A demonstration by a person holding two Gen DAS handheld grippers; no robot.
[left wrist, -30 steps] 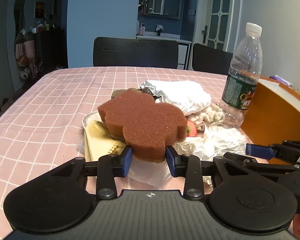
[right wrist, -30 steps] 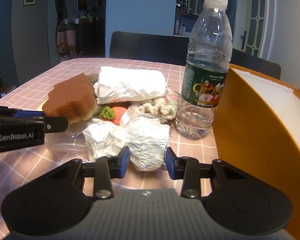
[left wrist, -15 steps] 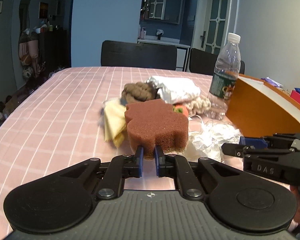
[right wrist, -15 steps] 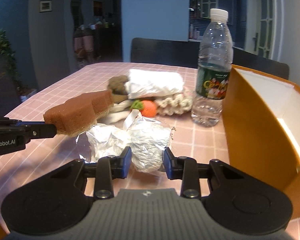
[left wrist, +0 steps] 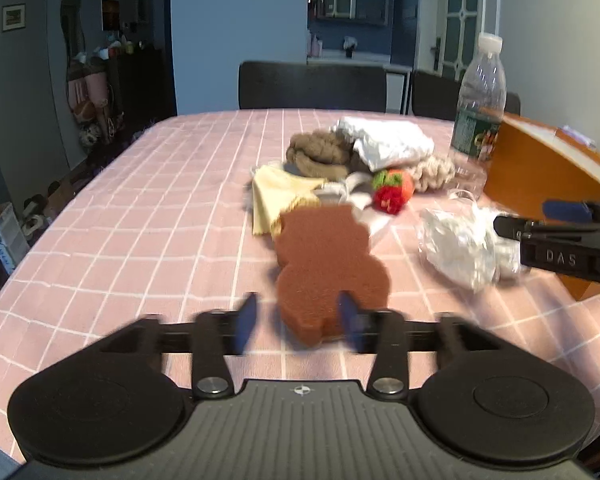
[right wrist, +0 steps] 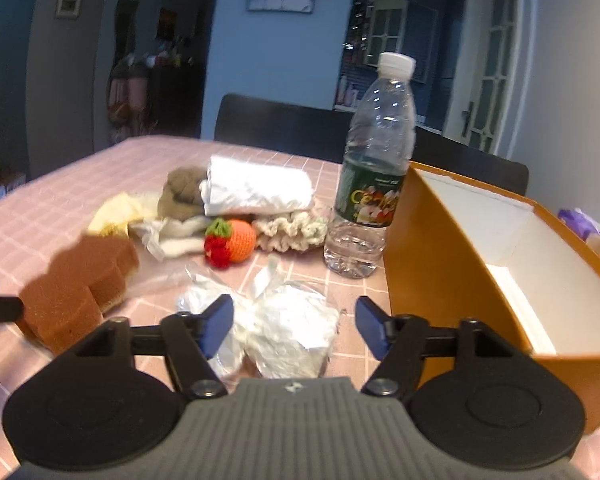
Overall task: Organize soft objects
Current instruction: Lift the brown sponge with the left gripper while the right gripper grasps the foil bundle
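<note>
Left wrist view: left gripper has just been opening, jaws wide now, and the brown sponge lies on the pink tablecloth between them, pads off it. Right gripper also just opened wide, crumpled plastic bag loose between its fingers, beside the orange box.

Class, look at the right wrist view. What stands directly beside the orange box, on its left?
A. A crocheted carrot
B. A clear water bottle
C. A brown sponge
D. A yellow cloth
B: the bottle stands upright on the table right next to the box; the other things lie farther left.
</note>
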